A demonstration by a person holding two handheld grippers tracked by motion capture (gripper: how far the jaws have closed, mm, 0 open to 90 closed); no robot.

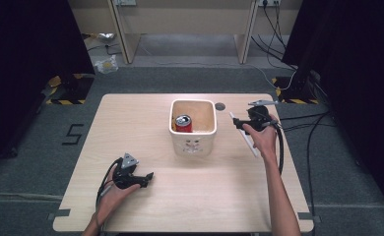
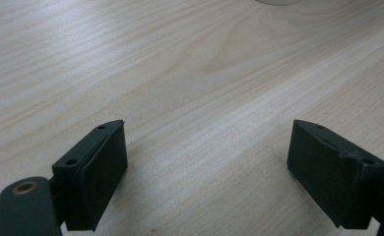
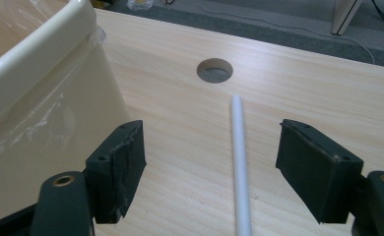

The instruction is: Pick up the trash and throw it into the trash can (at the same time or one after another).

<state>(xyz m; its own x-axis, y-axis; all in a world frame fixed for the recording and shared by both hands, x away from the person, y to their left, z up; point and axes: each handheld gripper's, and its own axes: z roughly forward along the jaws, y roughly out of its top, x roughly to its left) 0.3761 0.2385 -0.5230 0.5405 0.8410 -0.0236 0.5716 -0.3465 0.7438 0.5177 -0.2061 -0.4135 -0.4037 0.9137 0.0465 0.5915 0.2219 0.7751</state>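
Note:
A cream bin (image 1: 192, 143) stands at the table's middle with a red can (image 1: 183, 123) upright inside it. To its right a thin white rod (image 1: 252, 146) lies flat on the wood. My right gripper (image 1: 239, 123) hovers low over the rod's far end. In the right gripper view its jaws stand open (image 3: 210, 127), the rod (image 3: 240, 147) runs between them untouched, and the bin's wall (image 3: 42, 98) is close on the left. My left gripper (image 1: 148, 178) rests near the front left of the table, open (image 2: 207, 123), with only bare wood between its jaws.
A round cable hole (image 1: 220, 106) sits in the table just behind the rod's far end. Cables trail off the right edge onto the floor. Beyond the table stand a wooden desk frame (image 1: 185, 24) and dark curtains on both sides.

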